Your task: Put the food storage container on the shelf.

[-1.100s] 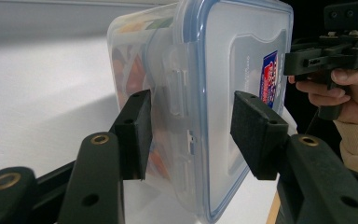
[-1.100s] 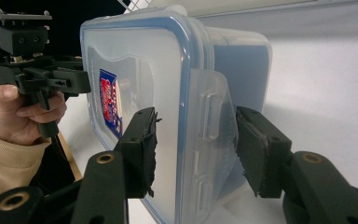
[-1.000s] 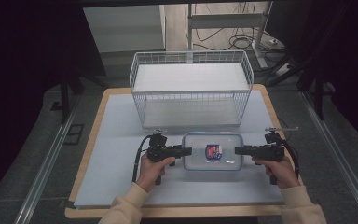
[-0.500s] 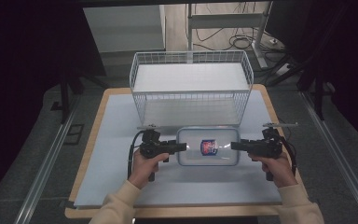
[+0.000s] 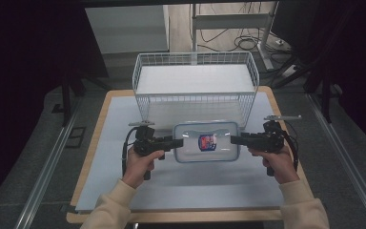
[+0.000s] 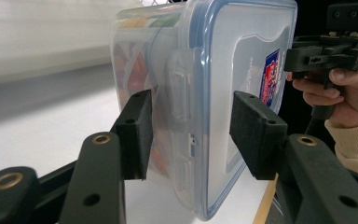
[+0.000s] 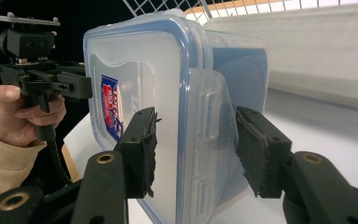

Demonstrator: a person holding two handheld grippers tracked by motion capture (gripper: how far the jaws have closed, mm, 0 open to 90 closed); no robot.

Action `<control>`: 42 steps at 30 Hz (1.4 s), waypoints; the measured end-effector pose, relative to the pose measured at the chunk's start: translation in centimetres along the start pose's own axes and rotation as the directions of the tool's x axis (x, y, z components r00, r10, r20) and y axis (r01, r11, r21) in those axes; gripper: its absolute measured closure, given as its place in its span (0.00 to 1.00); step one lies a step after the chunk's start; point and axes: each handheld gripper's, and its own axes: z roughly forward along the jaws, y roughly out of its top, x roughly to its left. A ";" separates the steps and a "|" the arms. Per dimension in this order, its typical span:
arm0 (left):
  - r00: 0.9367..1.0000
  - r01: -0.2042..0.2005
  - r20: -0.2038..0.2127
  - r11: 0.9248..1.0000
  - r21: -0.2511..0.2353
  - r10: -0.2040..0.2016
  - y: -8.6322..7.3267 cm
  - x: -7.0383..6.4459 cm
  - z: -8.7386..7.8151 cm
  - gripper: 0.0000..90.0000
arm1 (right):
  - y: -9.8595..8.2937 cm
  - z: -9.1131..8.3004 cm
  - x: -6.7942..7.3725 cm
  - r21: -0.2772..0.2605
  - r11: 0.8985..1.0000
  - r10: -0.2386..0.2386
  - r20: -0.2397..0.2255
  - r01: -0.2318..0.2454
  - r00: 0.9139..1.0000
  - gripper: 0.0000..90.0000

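A clear plastic container (image 5: 206,141) with a blue-rimmed snap lid sits between the two grippers, just in front of the white wire basket (image 5: 195,86) at the far side of the table (image 5: 100,191). From above it appears held off the white table mat, though the high view is too coarse to be sure of the gap beneath it. A small red and blue label (image 5: 207,141) marks the middle of the lid.

The left gripper (image 5: 175,142) reaches in from the container's left end. In the left gripper view its two black pads stand wide apart, one on each side of the container's short end, straddling the lid's side latch (image 6: 179,100). The near pad (image 6: 137,133) lies against or just beside the clear wall; the far pad (image 6: 256,133) stands over the lid face with a visible gap. So this gripper is parted around the container rather than pinched tight.

The right gripper (image 5: 234,139) meets the opposite end. In the right gripper view its pads likewise bracket the latch (image 7: 209,116): one pad (image 7: 140,149) sits at the lid face and the other (image 7: 261,149) at the container's body side, both close to the plastic, with the jaws wide. Coloured contents show faintly through the wall in the left gripper view.
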 end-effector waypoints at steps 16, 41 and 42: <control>1.000 -0.028 -0.013 0.999 -0.026 0.027 1.8 -0.4 -1.5 0.56 | 2.0 0.2 1.1 -0.024 0.999 -0.032 -0.009 0.031 0.999 0.56; 0.998 -0.052 -0.023 0.997 -0.055 0.051 4.9 -1.0 -3.0 0.56 | 5.3 0.1 2.2 -0.059 0.996 -0.067 -0.015 0.066 0.998 0.56; 0.998 -0.051 -0.024 0.997 -0.058 0.050 5.0 -1.0 -3.0 0.56 | 5.4 0.1 2.3 -0.061 0.996 -0.067 -0.015 0.066 0.998 0.55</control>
